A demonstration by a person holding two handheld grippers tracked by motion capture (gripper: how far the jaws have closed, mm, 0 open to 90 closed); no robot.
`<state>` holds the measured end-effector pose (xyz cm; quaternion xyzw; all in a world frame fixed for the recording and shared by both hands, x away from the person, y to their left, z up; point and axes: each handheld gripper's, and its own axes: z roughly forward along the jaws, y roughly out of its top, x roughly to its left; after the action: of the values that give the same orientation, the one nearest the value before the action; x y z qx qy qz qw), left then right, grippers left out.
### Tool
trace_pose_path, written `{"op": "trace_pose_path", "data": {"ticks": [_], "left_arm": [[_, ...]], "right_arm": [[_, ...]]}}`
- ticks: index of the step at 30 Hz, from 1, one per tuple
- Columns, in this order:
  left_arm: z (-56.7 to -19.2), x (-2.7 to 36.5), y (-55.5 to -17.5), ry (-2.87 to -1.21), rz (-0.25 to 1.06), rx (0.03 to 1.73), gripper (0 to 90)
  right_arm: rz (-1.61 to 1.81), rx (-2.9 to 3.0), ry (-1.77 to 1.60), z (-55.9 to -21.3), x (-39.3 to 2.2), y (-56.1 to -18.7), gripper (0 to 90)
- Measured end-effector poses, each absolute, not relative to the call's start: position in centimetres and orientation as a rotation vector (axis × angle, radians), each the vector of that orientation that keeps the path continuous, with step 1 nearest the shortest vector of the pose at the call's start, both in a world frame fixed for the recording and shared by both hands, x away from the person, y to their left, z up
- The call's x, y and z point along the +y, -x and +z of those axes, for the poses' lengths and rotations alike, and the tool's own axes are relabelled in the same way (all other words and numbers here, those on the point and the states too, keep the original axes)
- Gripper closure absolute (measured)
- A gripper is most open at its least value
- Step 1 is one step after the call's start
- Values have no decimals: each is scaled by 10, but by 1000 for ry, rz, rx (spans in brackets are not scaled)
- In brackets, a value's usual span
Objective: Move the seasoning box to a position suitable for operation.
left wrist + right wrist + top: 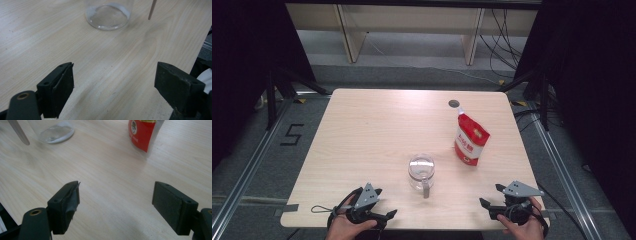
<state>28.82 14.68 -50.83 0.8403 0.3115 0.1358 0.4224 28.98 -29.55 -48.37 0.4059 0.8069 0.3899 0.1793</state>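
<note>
- Both my grippers parked at near edge of the light wood worktop (362,130), nothing in hand. Reads as start posture, approach step not begun.
- L gripper (384,216): jaws wide, bare worktop between the pads in the left gripper view. R gripper (489,202): jaws wide too, nothing between them.
- Clear glass mug w/ side handle (421,172) stands upright near worktop centre, roughly between my two grippers and a bit farther in. Handle points back toward me. Looks empty; can't rule out a thin residue at the base.
- Red-and-white stand-up pouch w/ corner spout (471,139) stands upright, right of and beyond the mug, apart from it. Spout cap on top looks on, can't confirm at this res.
- Small dark round grommet (454,103) at far edge, irrelevant.
- My guess at the job: pouch contents into mug. Next move prob R gripper fwd to the pouch, grip mid-body w/o squeezing hard (soft pack, will buckle), L gripper to steady the mug or deal w/ the cap.
- Risk: pouch tips if nudged before the jaws close.
</note>
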Motion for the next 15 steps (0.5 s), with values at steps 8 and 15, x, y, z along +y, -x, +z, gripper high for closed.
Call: {"op": "trace_pose_path", "data": {"ticks": [8, 15], "left_arm": [[-504, 145, -286, -2055, 275, 788, 169], [-504, 134, -284, -2052, 252, 760, 215]], "right_arm": [[1118, 2277, -1160, -484, -296, -290, 207], [1110, 2266, -1159, -483, -295, -289, 203]]}}
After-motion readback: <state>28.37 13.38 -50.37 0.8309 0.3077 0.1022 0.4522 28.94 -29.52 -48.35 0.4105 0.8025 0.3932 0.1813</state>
